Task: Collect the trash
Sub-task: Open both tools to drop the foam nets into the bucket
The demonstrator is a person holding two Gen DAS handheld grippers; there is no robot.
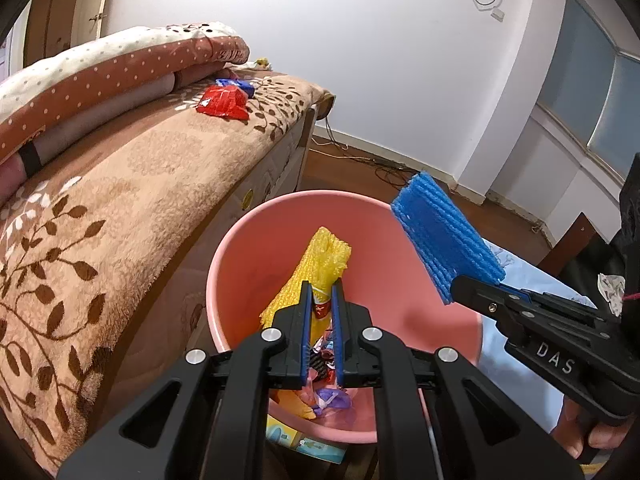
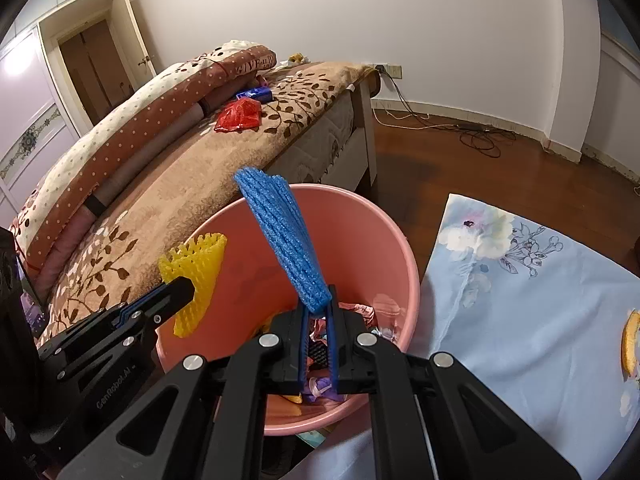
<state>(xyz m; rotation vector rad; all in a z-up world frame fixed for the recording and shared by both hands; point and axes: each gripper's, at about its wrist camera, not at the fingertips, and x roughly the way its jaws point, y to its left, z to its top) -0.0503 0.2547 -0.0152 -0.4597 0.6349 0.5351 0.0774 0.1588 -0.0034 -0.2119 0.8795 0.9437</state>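
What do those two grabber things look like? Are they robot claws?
Both are black, angular plastic tools. The left gripper and right gripper each have two flat jaws lined with blue pads, joined by slanting black link bars with round silver bolt heads. White letters "DAS" mark the right one's side; the left one's side reads something like "GenRobot.AI". A person's bare fingers grip the right handle. No cables show.

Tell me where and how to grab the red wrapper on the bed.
Pinch the red wrapper at its raised, crumpled middle, coming straight down from above. It lies loose and nearly flat on the blanket, so a side approach would likely just slide it.
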